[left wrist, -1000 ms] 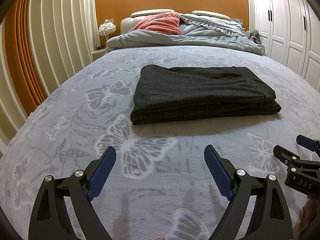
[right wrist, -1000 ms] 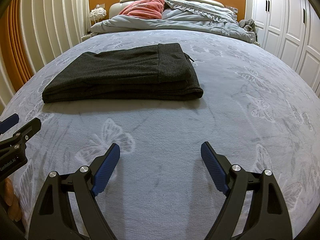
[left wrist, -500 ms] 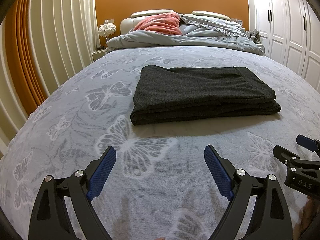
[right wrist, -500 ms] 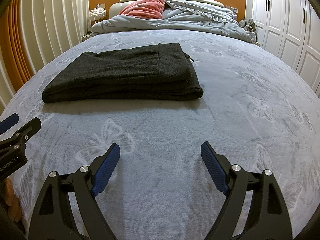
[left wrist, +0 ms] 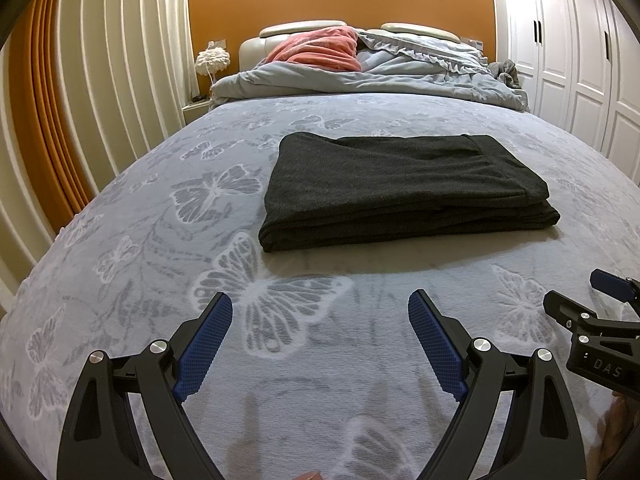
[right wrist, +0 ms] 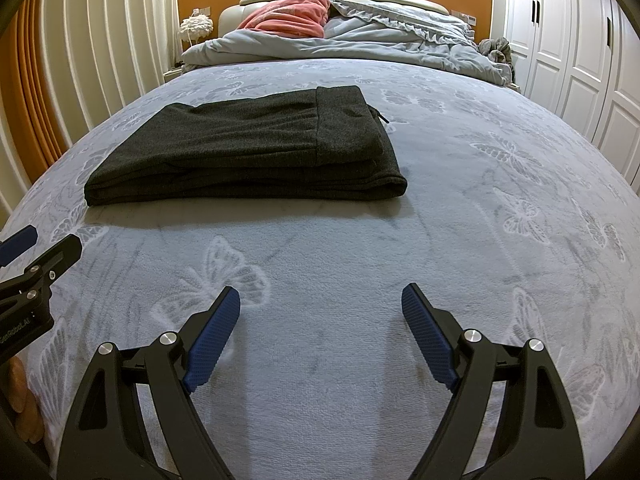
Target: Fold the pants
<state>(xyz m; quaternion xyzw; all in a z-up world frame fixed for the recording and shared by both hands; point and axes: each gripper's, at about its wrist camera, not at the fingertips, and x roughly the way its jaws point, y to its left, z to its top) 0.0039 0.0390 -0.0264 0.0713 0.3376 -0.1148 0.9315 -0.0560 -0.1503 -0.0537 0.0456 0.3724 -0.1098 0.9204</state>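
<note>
The dark grey pants (left wrist: 404, 188) lie folded into a flat rectangular stack in the middle of the bed; in the right wrist view they (right wrist: 248, 148) sit ahead and to the left. My left gripper (left wrist: 320, 312) is open and empty, over the bedspread short of the stack's near edge. My right gripper (right wrist: 320, 304) is open and empty, also short of the stack and to its right. Each gripper shows at the edge of the other's view.
The bed has a pale blue butterfly bedspread (left wrist: 160, 240). A bunched grey duvet (left wrist: 360, 80) and a pink blanket (left wrist: 316, 50) lie at the headboard. White curtains (left wrist: 120, 60) hang on the left; white wardrobe doors (left wrist: 580, 60) stand on the right.
</note>
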